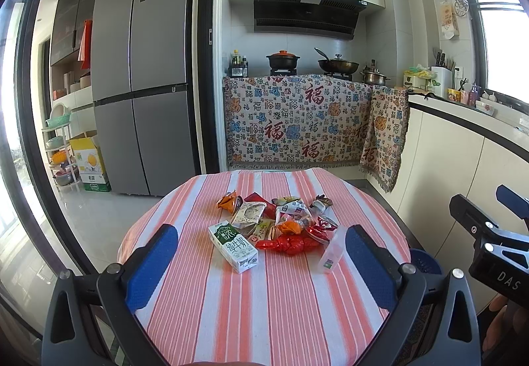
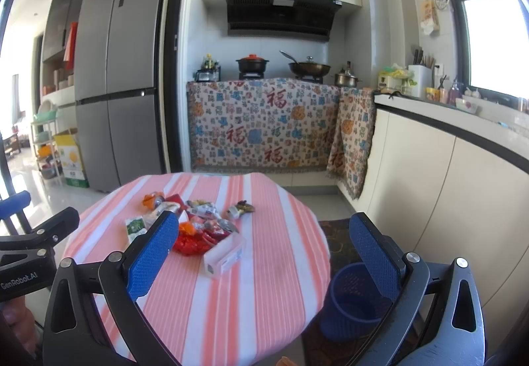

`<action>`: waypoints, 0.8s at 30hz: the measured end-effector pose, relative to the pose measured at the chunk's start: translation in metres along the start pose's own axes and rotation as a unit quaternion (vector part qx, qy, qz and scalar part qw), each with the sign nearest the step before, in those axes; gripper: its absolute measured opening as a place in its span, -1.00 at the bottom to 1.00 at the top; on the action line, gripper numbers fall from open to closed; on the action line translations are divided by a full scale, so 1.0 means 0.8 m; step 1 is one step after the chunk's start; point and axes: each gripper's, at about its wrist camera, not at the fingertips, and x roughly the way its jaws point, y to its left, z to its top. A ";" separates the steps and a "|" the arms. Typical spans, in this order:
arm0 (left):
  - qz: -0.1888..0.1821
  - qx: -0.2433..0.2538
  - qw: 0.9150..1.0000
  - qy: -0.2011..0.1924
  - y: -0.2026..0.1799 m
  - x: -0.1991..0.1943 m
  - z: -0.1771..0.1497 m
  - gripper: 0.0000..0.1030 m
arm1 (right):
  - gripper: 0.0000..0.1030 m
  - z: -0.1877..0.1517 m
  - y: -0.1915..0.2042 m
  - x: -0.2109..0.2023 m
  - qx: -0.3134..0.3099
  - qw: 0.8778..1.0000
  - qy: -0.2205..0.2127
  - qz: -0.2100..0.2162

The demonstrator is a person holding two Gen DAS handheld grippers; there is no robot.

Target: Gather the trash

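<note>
Judging by how things lie, nothing has been collected yet. Both tools hang above the near edge of the round worktop [image 1: 264,316] with its striped cloth, and neither holds anything. The left tool [image 1: 261,262] has its blue pads spread wide and empty; the right tool [image 2: 264,258] is spread the same way.

Just below and to the right of the right tool, on the floor beside the worktop, stands a blue bin [image 2: 350,303]; no trash shows inside it, though part of it is hidden.

Just ahead of the left tool lie a milk carton [image 1: 233,247] and a clear plastic box [image 1: 330,253], the box close to its right pad. Beyond them, a heap of wrappers [image 1: 284,220] sits near the middle of the worktop, all untouched. Every piece is left to carry over to the bin.
</note>
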 end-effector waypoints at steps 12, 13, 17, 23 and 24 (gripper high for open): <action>0.002 -0.001 1.000 0.003 0.001 0.001 -0.005 1.00 | 0.99 -0.003 0.000 0.001 -0.001 1.000 0.002 0.000; 0.003 -0.002 1.000 0.003 0.001 0.001 -0.007 1.00 | 0.99 -0.003 0.000 0.001 -0.001 1.000 0.002 0.000; 0.006 -0.002 1.000 0.006 0.004 0.002 -0.011 1.00 | 0.99 -0.005 0.000 0.005 -0.001 1.000 0.004 -0.001; 0.019 0.000 1.000 0.021 0.014 0.018 -0.019 1.00 | 0.99 -0.014 0.002 0.019 -0.001 1.000 0.016 0.003; 0.022 -0.001 0.999 0.026 0.018 0.022 -0.023 1.00 | 0.99 -0.016 0.003 0.023 -0.001 1.000 0.020 0.004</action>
